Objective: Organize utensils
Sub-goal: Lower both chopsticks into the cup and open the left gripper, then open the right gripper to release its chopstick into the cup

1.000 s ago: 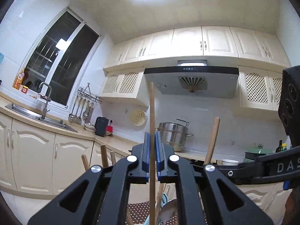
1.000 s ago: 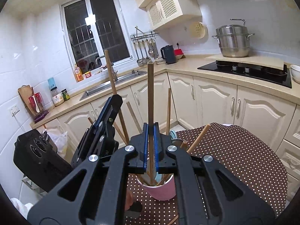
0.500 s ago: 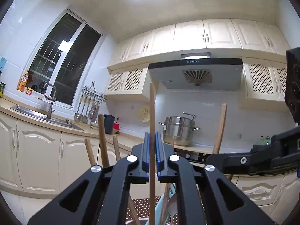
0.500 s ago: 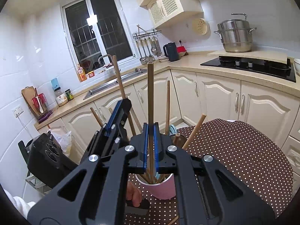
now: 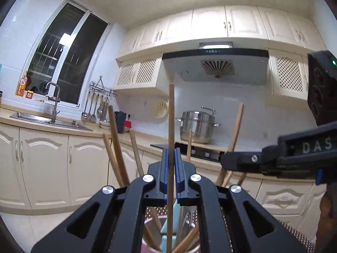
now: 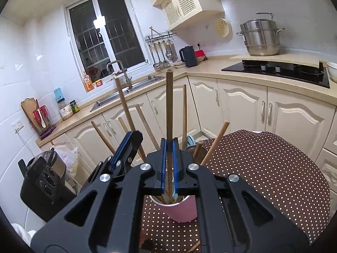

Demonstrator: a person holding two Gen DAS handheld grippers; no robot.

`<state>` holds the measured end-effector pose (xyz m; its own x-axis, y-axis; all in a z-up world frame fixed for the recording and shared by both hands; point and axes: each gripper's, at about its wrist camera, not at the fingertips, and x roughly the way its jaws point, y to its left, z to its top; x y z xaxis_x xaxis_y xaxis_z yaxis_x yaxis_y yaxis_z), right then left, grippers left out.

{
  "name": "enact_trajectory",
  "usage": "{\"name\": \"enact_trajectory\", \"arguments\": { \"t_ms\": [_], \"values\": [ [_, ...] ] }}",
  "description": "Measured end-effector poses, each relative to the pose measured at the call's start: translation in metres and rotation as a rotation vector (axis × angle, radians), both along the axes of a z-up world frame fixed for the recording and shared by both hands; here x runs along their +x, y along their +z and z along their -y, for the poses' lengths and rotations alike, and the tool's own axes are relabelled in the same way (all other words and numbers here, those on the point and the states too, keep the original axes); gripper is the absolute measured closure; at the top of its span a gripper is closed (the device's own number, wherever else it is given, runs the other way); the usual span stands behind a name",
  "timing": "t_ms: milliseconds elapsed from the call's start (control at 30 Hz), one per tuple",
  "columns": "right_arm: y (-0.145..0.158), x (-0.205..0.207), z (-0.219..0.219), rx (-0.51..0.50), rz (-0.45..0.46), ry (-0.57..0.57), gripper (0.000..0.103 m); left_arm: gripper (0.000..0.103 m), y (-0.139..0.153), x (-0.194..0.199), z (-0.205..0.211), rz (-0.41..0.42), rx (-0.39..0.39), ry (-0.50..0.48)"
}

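In the left wrist view my left gripper point(image 5: 171, 155) is shut on an upright wooden chopstick point(image 5: 171, 116) whose lower end reaches into the pink cup point(image 5: 147, 245). In the right wrist view my right gripper point(image 6: 169, 146) is shut on another upright wooden chopstick point(image 6: 169, 105) standing in the pink cup point(image 6: 181, 210). Several more wooden sticks point(image 6: 141, 118) and a light blue utensil point(image 6: 190, 140) lean in the cup. The left gripper point(image 6: 131, 141) sits just left of the cup, and the right gripper point(image 5: 229, 160) crosses in from the right.
The cup stands on a round table with a brown polka-dot cloth point(image 6: 263, 168). A loose wooden stick point(image 6: 194, 246) lies on the cloth near me. Cream cabinets point(image 6: 242, 105), a sink point(image 6: 126, 92), a black hob point(image 6: 273, 70) and a steel pot point(image 6: 261, 38) line the walls.
The left gripper has tipped downward and its chopstick sits lower, so the cup's rim now shows in its view. The right gripper and its chopstick have stayed in place.
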<state>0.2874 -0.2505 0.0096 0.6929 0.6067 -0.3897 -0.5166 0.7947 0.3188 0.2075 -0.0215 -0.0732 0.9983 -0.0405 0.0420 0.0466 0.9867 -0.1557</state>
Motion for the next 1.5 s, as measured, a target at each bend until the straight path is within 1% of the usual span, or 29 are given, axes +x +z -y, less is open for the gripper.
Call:
{"name": "enact_trajectory", "arguments": {
  "t_ms": [333, 467, 567, 700, 733, 767, 833, 900, 967, 1000, 1067, 1133, 1300, 1433, 1500],
  "values": [
    [-0.003, -0.009, -0.011, -0.033, 0.005, -0.035, 0.097, 0.097, -0.014, -0.015, -0.008, -0.12, 0.025, -0.04],
    [-0.004, -0.014, -0.014, -0.047, 0.006, -0.048, 0.097, 0.097, -0.019, -0.017, -0.01, -0.18, 0.042, -0.049],
    [-0.006, -0.016, -0.018, -0.062, 0.005, -0.054, 0.097, 0.097, -0.022, -0.015, -0.013, -0.245, 0.044, -0.066],
    [-0.006, -0.021, -0.021, -0.071, 0.008, -0.071, 0.097, 0.096, -0.021, -0.023, -0.018, -0.26, 0.034, -0.081],
    [-0.006, -0.022, -0.022, -0.071, 0.007, -0.076, 0.097, 0.093, -0.02, -0.025, -0.019, -0.266, 0.036, -0.083],
    [-0.006, -0.023, -0.022, -0.07, 0.006, -0.082, 0.097, 0.078, -0.019, -0.027, -0.02, -0.273, 0.036, -0.088],
    [-0.006, -0.024, -0.023, -0.071, 0.006, -0.087, 0.096, 0.059, -0.016, -0.033, -0.022, -0.275, 0.035, -0.09],
    [-0.007, -0.027, -0.026, -0.074, 0.007, -0.093, 0.096, 0.057, -0.012, -0.042, -0.024, -0.258, 0.041, -0.094],
    [-0.009, -0.031, -0.029, -0.084, 0.006, -0.1, 0.096, 0.05, -0.009, -0.05, -0.025, -0.255, 0.061, -0.086],
    [-0.011, -0.032, -0.031, -0.097, 0.007, -0.11, 0.096, 0.049, -0.008, -0.052, -0.026, -0.256, 0.068, -0.082],
    [-0.015, -0.033, -0.034, -0.107, -0.004, -0.113, 0.096, 0.047, -0.004, -0.056, -0.028, -0.266, 0.081, -0.074],
    [-0.017, -0.034, -0.036, -0.112, 0.004, -0.121, 0.096, 0.045, -0.002, -0.06, -0.031, -0.288, 0.096, -0.052],
    [-0.016, -0.039, -0.042, -0.12, 0.003, -0.136, 0.096, 0.045, 0.003, -0.069, -0.041, -0.326, 0.104, -0.02],
    [-0.015, -0.042, -0.046, -0.108, -0.003, -0.139, 0.095, 0.043, 0.008, -0.074, -0.049, -0.36, 0.104, 0.002],
    [-0.015, -0.045, -0.046, -0.107, -0.008, -0.145, 0.095, 0.043, 0.011, -0.079, -0.053, -0.362, 0.103, 0.01]
  ]
}}
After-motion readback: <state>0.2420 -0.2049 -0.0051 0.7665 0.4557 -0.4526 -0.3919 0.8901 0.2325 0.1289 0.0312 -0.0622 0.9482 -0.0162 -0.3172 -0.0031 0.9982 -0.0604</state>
